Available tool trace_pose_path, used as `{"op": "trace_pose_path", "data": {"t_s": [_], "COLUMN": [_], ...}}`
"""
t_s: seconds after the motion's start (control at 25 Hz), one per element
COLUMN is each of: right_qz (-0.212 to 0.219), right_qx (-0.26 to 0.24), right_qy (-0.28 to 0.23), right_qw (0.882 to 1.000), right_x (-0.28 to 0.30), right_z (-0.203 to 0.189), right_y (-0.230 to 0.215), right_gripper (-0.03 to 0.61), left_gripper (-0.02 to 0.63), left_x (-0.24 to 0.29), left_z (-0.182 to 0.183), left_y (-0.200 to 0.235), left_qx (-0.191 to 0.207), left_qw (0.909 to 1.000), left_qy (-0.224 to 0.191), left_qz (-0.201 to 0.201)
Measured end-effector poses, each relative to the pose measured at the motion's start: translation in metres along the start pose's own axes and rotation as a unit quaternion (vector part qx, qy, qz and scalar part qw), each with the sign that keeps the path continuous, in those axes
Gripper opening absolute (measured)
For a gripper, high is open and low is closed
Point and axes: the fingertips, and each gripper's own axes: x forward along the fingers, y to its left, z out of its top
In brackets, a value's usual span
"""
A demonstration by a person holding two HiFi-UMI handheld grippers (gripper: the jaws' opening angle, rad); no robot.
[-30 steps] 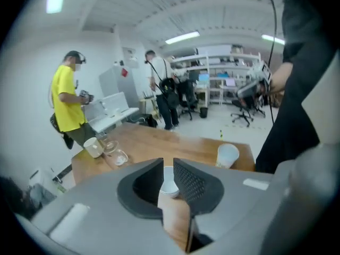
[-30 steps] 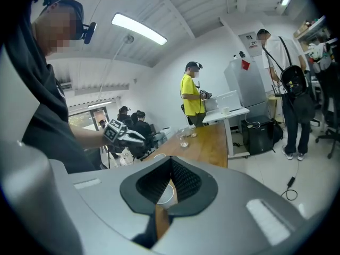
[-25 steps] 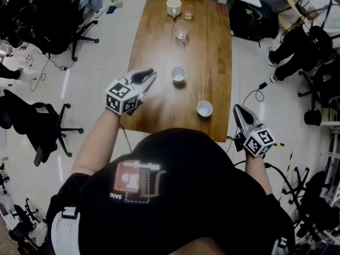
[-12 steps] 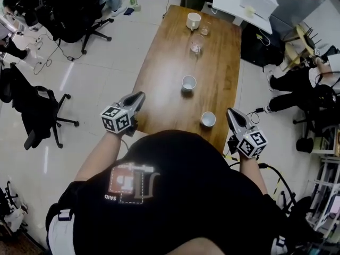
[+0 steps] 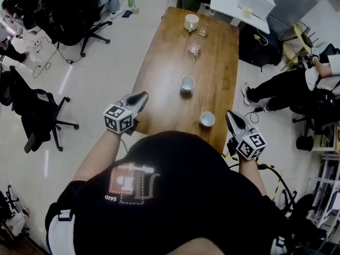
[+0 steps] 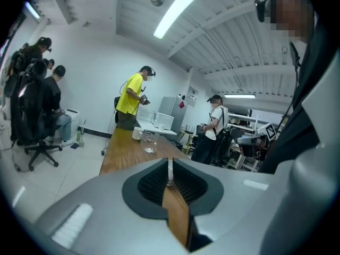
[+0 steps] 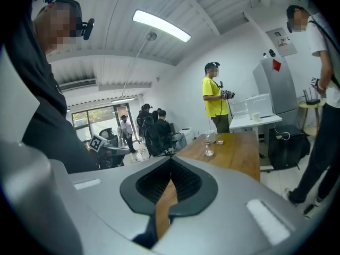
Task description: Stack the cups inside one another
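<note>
On the long wooden table (image 5: pixel 164 62) stand two white cups, one in the middle (image 5: pixel 187 83) and one near the front right (image 5: pixel 207 119). Farther back are a clear glass (image 5: pixel 194 48), a small glass (image 5: pixel 203 31) and a white mug (image 5: pixel 191 21). My left gripper (image 5: pixel 142 95) hovers at the table's near left edge, shut and empty. My right gripper (image 5: pixel 230 115) hangs just right of the near cup, off the table's right edge, shut with nothing in it. The left gripper view shows the glass (image 6: pixel 150 144) and mug (image 6: pixel 137 134) beyond the closed jaws; the right gripper view shows the glass (image 7: pixel 209 149).
Black office chairs (image 5: pixel 37 116) stand on the floor to the left. A seated person's legs (image 5: pixel 276 89) stretch out at the right. A white desk (image 5: pixel 241 1) stands behind the table's far end, where a person in yellow (image 6: pixel 130 97) stands.
My left gripper has drawn back from over the table to its near left edge and sunk a little. The right gripper has shifted slightly. The head view has tilted.
</note>
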Motion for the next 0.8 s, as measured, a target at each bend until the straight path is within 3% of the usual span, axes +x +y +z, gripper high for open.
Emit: {"op": "trace_pose_path", "data": {"t_s": [0.12, 0.24, 0.4, 0.52, 0.72, 0.8], "right_qz": [-0.011, -0.031, -0.058, -0.081, -0.116, -0.127], "right_qx": [0.004, 0.014, 0.027, 0.038, 0.060, 0.067], "right_qy": [0.000, -0.001, -0.001, -0.002, 0.001, 0.001], "right_qw": [1.000, 0.999, 0.998, 0.996, 0.991, 0.990], "right_x": [-0.009, -0.024, -0.046, -0.063, -0.093, -0.102], "right_z": [-0.003, -0.009, -0.018, -0.026, -0.040, -0.045], "right_y": [-0.005, -0.009, -0.015, -0.022, -0.033, -0.037], "right_gripper": [0.014, 0.014, 0.014, 0.014, 0.014, 0.014], "left_gripper": [0.025, 0.025, 0.032, 0.071, 0.129, 0.155], "left_x": [0.023, 0.055, 0.103, 0.137, 0.177, 0.189], "left_z": [0.000, -0.004, -0.019, -0.038, -0.078, -0.091], "left_y": [-0.012, -0.029, -0.049, -0.057, -0.068, -0.069], "left_qx": [0.081, 0.186, 0.318, 0.378, 0.474, 0.499], "left_qw": [0.9957, 0.9753, 0.9232, 0.8847, 0.8082, 0.7825], "left_qy": [0.035, 0.091, 0.164, 0.212, 0.277, 0.298], "left_qz": [-0.029, -0.076, -0.139, -0.173, -0.214, -0.222]}}
